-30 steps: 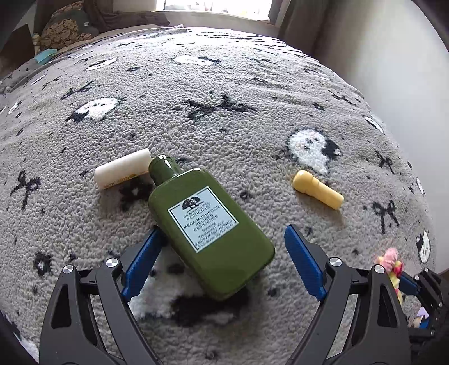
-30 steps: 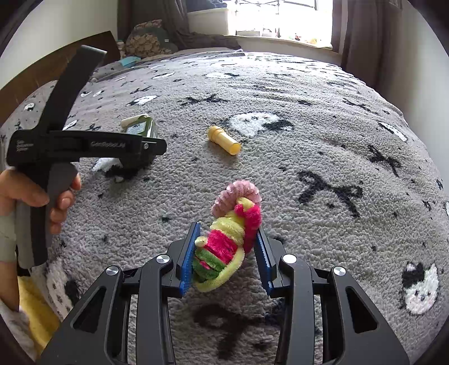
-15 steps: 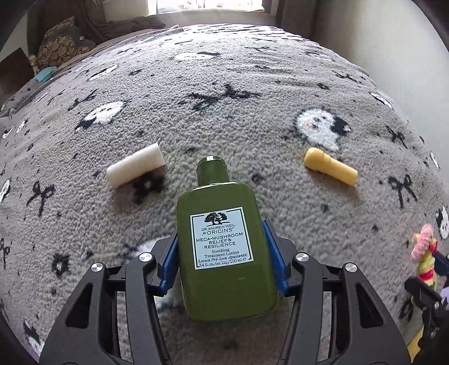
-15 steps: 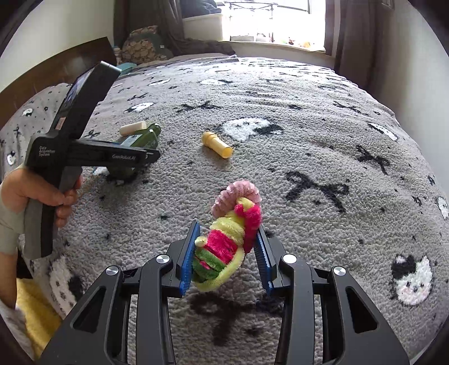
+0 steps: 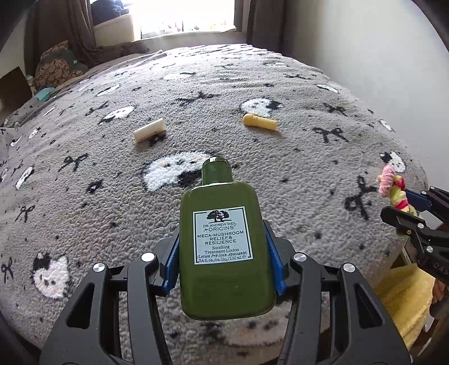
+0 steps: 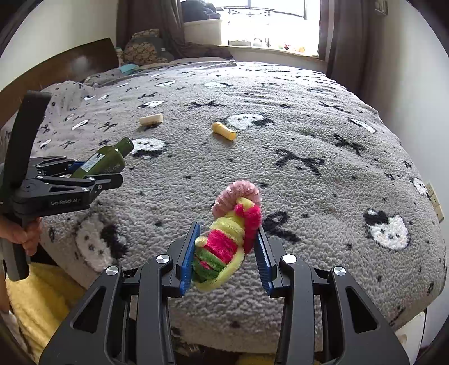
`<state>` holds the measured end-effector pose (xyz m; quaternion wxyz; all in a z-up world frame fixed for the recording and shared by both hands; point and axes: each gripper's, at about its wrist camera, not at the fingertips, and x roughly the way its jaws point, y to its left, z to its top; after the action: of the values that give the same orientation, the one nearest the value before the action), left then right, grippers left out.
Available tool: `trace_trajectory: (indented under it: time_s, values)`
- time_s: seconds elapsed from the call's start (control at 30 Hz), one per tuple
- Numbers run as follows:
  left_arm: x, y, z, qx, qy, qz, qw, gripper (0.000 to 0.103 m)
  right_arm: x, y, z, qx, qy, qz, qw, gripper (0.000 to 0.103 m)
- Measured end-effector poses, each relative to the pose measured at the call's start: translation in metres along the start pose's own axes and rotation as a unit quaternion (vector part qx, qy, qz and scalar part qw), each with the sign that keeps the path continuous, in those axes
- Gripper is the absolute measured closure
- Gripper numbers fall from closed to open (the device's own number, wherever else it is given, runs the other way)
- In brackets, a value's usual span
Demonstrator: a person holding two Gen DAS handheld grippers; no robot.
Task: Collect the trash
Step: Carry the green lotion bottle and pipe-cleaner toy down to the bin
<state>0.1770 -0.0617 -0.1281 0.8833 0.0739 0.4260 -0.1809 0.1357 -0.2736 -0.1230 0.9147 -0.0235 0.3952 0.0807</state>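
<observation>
My left gripper (image 5: 224, 252) is shut on a green lotion bottle (image 5: 224, 247) and holds it above the near edge of the grey bed blanket (image 5: 280, 174). The bottle also shows in the right wrist view (image 6: 108, 162). My right gripper (image 6: 226, 250) is shut on a bundle of pink, yellow and green fuzzy pipe cleaners (image 6: 230, 235), held above the bed's near edge; the bundle also shows at the right of the left wrist view (image 5: 393, 188). A cream cylinder (image 5: 149, 130) and a yellow cap-like tube (image 5: 259, 121) lie on the blanket farther back.
The blanket has black bows and white cat faces. Pillows (image 5: 53, 70) and a window (image 5: 185, 16) are at the far end. A white wall (image 5: 378, 50) runs along the right. A yellow cloth (image 5: 401, 294) lies below the bed's near edge.
My left gripper closed on the green bottle, lifted it off the blanket and pulled back toward the near edge. My right gripper also drew back with the pipe cleaner bundle still held.
</observation>
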Motion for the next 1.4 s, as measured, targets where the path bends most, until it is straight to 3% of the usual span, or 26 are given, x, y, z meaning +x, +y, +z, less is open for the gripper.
trace_trajectory:
  time_s: [0.37,0.63,0.77,1.07,1.4]
  values:
    - [-0.101,-0.025,-0.035,0.02,-0.076,-0.006,0.9969,0.054,-0.067,0.026,-0.023,-0.014,-0.045,0.015,0.999,0.064]
    - [-0.132,-0.029,-0.081,0.014,-0.085,-0.001,0.9963,0.054,-0.092,0.047,-0.048,-0.024,-0.051,0.038,0.998,0.064]
    - [-0.131,-0.033,-0.11,0.008,-0.068,-0.01,0.9976,0.054,-0.088,0.055,-0.069,-0.022,-0.025,0.063,0.997,0.064]
    - [-0.101,-0.039,-0.171,-0.014,0.003,-0.032,0.9994,0.054,-0.068,0.068,-0.116,-0.002,0.043,0.077,0.996,0.064]
    - [-0.048,-0.044,-0.223,-0.033,0.1,-0.06,0.9926,0.054,-0.024,0.07,-0.159,0.016,0.12,0.089,0.989,0.064]
